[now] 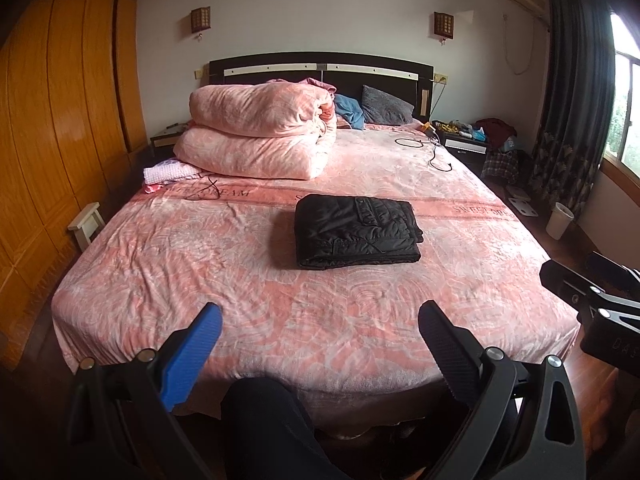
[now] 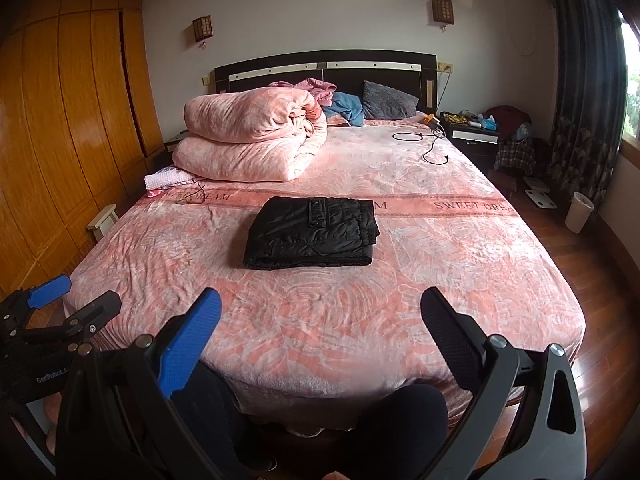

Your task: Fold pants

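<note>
Pants lie folded into a compact black rectangle at the middle of the bed, on the pink sheet, well apart from both claws. Left claw: fingers spread apart, nothing between them, held off the near edge of the bed. Right claw: likewise spread and holding nothing (same height, near edge). Rolled pink quilt sits far left, by the headboard.
</note>
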